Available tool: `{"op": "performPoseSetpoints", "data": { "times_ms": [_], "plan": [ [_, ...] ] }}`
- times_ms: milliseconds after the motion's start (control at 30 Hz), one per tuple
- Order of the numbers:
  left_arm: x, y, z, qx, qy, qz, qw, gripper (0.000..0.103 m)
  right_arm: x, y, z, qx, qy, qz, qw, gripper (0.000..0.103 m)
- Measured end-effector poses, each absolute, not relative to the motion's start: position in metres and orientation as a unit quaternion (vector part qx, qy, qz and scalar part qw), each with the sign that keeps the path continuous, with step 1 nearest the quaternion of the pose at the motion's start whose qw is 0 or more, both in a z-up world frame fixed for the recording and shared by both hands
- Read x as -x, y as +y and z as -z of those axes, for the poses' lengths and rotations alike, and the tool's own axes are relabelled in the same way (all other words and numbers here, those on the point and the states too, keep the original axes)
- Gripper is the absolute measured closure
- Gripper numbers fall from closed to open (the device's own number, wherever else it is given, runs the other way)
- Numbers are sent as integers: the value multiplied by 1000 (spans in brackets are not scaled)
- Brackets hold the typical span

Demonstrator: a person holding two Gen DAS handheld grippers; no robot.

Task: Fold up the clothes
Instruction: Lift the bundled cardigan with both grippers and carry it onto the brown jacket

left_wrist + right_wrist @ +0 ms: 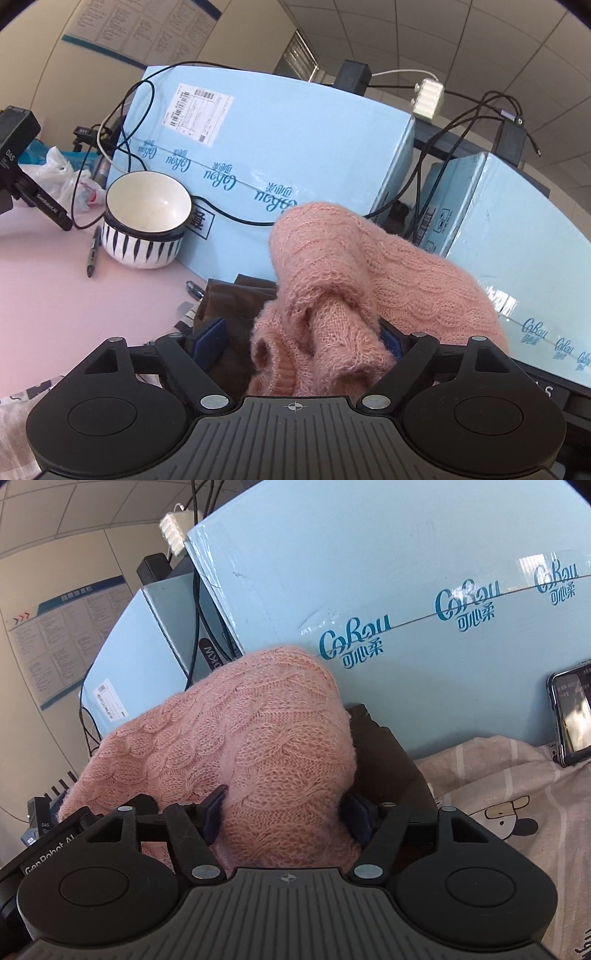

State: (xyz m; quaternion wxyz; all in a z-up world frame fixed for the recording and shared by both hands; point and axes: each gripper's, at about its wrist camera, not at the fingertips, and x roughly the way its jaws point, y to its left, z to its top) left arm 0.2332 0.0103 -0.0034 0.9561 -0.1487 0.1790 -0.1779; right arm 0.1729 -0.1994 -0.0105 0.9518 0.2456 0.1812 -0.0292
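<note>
Pink knit: a fuzzy cable-knit sweater (332,280) fills the middle of both wrist views, bunched up and lifted above the table.
Left gripper (299,343): jaws set wide apart, blue pads on each side; a twisted fold of the sweater hangs between them and lies against the right-hand pad. Whether the pads press it cannot be told.
Right gripper (284,808): jaws also apart, with a thick mass of the sweater (258,738) filling the gap and touching both blue pads (214,808); a firm pinch cannot be confirmed.
Under the sweater: a dark brown garment (229,306) lies beneath it, seen in both views (384,753).
Table (74,288): pale pink surface; a striped bowl (146,218) with a white inside stands well left of the sweater, a black marker pen (93,251) just beside it.
Behind: light blue cartons (295,147) printed "CoRou" stand close behind the sweater, black cables (136,122) draped over them.
Right side: a striped cartoon-print cloth (517,794) covers the surface, and a phone (572,716) leans against the carton (406,572).
</note>
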Motion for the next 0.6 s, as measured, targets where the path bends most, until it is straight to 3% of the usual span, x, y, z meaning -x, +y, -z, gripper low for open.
{"op": "performPoseSetpoints", "data": {
  "times_ms": [200, 233, 267, 367, 600],
  "plan": [
    [-224, 9, 4, 134, 154, 177, 963, 20, -172, -187, 16, -211, 173, 49, 961, 38],
    [-221, 11, 2, 142, 149, 188, 960, 24, -169, -186, 15, -212, 167, 50, 962, 38],
    [-217, 13, -1, 150, 142, 205, 957, 39, -165, -186, 13, -216, 161, 45, 962, 46],
    [-206, 23, -13, 179, 124, 242, 945, 64, -156, -194, 3, -267, 171, 6, 949, 60],
    [-187, 60, -27, 248, 128, 239, 930, 61, -135, -212, -19, -378, 191, -81, 902, 66]
  ]
}}
